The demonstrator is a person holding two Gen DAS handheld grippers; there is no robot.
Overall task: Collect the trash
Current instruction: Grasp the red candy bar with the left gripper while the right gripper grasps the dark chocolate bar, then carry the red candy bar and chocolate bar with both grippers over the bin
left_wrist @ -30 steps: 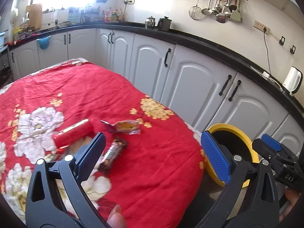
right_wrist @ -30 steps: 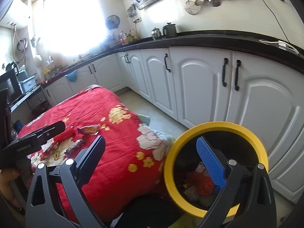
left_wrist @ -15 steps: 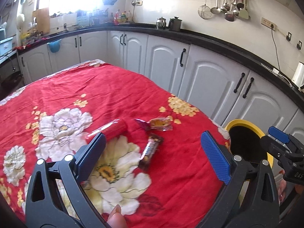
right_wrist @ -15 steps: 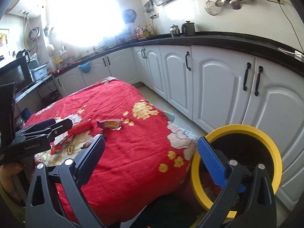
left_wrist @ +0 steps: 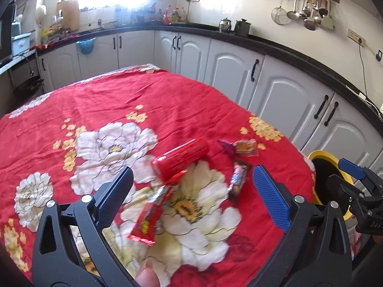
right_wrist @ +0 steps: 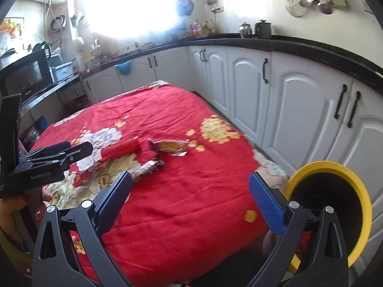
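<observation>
Left wrist view: the left gripper (left_wrist: 191, 189) hovers spread wide and empty over the red tablecloth (left_wrist: 167, 100). A flat red wrapper (left_wrist: 147, 217) lies just below and between its fingers, long axis running away from the claw (slightly tilted). The right gripper (right_wrist: 190, 199), also agape and empty, sits farther off beside the yellow-rimmed bin (right_wrist: 363, 205).

Red floral tablecloth (left_wrist: 186, 100); yellow-rimmed black bin (right_wrist: 335, 167); white cabinets (left_wrist: 239, 76).
</observation>
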